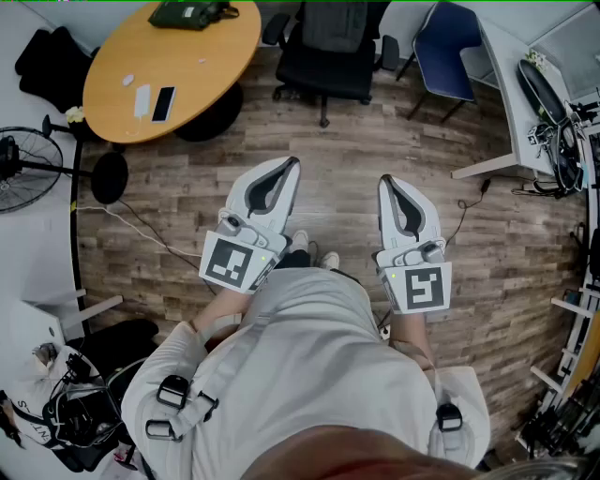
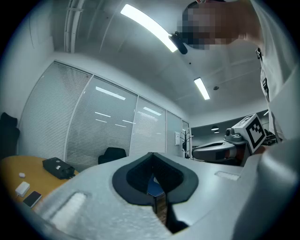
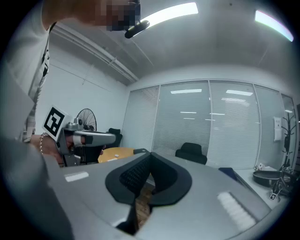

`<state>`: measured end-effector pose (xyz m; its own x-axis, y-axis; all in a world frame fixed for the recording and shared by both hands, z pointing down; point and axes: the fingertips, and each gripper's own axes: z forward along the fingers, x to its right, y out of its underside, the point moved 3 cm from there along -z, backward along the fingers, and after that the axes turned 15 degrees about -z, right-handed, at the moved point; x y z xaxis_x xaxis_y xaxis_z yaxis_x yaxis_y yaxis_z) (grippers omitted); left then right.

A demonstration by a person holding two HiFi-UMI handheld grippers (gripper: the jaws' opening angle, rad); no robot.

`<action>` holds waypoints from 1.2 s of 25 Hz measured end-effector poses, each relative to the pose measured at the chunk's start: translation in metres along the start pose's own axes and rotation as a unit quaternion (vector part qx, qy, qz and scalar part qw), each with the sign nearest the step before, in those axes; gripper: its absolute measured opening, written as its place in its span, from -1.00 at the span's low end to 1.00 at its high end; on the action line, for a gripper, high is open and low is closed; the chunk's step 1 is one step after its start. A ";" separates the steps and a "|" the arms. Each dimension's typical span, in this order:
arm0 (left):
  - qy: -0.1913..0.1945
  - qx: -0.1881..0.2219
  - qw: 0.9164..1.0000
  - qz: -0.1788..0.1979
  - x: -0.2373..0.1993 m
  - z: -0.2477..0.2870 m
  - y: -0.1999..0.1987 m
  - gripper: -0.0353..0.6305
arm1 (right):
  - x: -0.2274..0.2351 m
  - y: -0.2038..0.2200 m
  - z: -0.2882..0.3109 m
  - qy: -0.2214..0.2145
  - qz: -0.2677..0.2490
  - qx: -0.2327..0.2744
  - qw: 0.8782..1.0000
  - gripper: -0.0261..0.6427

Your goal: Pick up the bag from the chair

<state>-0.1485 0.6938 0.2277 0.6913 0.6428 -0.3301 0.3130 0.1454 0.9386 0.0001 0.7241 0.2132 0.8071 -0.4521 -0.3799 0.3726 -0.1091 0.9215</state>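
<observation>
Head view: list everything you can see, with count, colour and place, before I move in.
table: one, round, wooden, upper left
bag: one, dark green, on the table's far edge
phone: one, black, on the table's near side
office chair: one, black, top centre
blue chair: one, top right
fan: one, black, left edge
desk: one, white, right edge
floor: wood planks, centre
left gripper: one, white, shut, empty
right gripper: one, white, shut, empty
</observation>
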 end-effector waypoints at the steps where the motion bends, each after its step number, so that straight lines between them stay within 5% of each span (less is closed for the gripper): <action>1: -0.001 0.000 1.000 0.000 -0.001 -0.002 0.000 -0.88 | -0.001 0.004 -0.001 -0.001 -0.005 -0.001 1.000 -0.91; 16: 0.001 -0.014 1.000 -0.007 -0.047 -0.009 -0.007 -0.88 | -0.013 0.016 0.031 0.008 -0.004 -0.015 1.000 -0.91; 30: 0.003 -0.006 1.000 -0.009 -0.081 0.052 -0.018 -0.88 | 0.030 0.020 0.088 0.005 -0.017 -0.007 1.000 -0.91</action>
<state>-0.1765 0.5998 0.2326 0.6825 0.6439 -0.3457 0.3168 0.1656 0.9339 -0.0085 0.6300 0.2275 0.7979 -0.4397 -0.4124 0.4066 -0.1125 0.9067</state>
